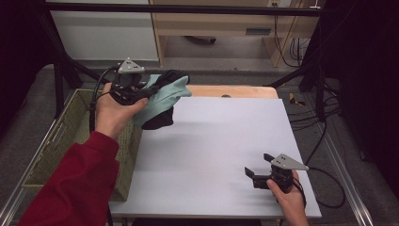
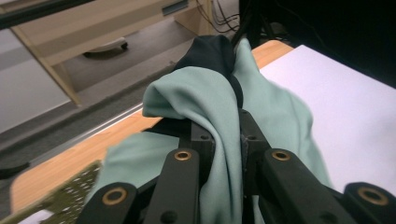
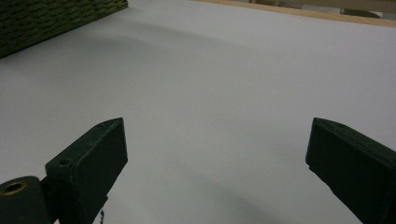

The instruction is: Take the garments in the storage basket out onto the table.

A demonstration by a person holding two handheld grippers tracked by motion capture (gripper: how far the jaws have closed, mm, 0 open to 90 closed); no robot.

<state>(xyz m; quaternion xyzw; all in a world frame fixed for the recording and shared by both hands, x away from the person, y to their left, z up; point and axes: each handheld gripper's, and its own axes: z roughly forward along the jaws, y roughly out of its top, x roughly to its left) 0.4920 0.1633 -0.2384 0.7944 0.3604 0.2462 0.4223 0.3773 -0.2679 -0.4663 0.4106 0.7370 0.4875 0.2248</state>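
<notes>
A mint-green cloth [image 1: 165, 95] folds over a black inner layer. The basket [image 1: 56, 141] is olive-green woven wicker, the table sheet [image 1: 207, 146] pale lavender-grey, its far edge light wood, the sleeve [image 1: 80, 183] dark red.

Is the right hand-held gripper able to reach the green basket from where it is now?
Probably yes: the right hand-held gripper is open and holds nothing, and the white table between it and the basket is bare.

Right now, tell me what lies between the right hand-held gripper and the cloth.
Bare white tabletop between the right hand-held gripper and the cloth, as the high view shows.
</notes>
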